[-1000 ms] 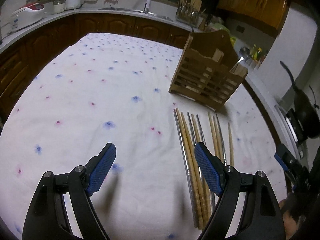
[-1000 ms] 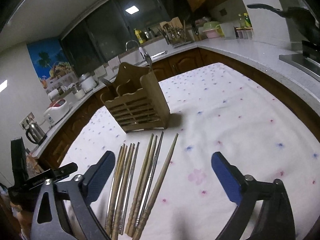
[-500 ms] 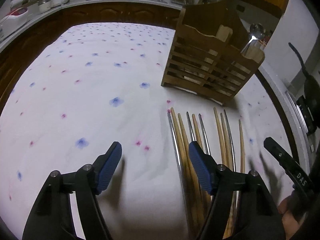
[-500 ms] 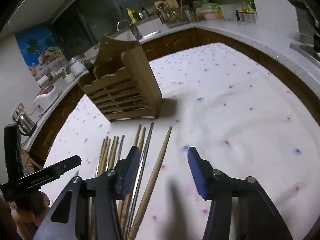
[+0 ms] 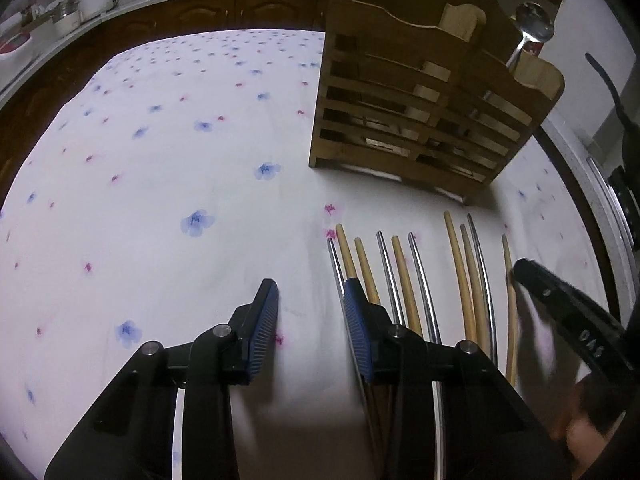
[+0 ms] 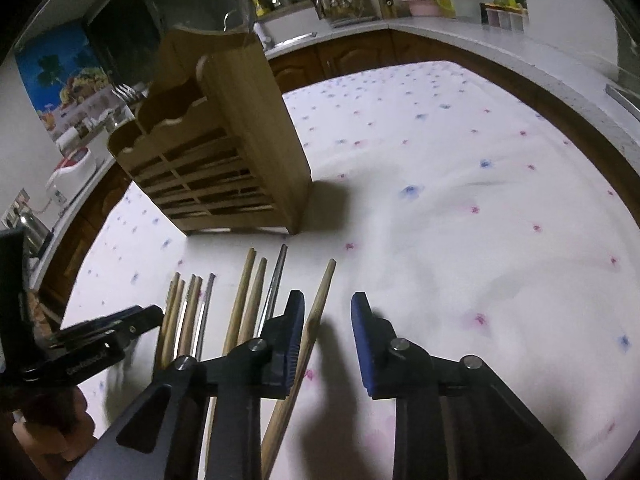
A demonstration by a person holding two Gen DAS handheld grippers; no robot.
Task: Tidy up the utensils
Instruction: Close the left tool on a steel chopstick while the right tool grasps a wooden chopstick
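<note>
Several wooden and metal chopsticks [image 5: 404, 280] lie side by side on the flowered cloth in front of a slatted wooden utensil holder [image 5: 424, 120]. My left gripper [image 5: 310, 304] is open and empty, low over the cloth at the left end of the row; its right finger lies over the leftmost sticks. My right gripper [image 6: 328, 316] is open and empty at the right end of the row [image 6: 240, 304]. The rightmost wooden chopstick [image 6: 316, 312] lies between its fingers, close to the left finger. The holder [image 6: 224, 152] stands just behind.
A spoon [image 5: 528, 36] stands in the holder's right compartment, and fork tines [image 6: 126, 92] show at its left. The table [image 6: 440, 200] has a white flowered cloth. Counters with jars, a dish rack [image 6: 340, 0] and a kettle ring the table.
Both grippers have moved forward and down toward the chopsticks, and both have narrowed their opening. The right gripper now straddles the rightmost chopstick.
</note>
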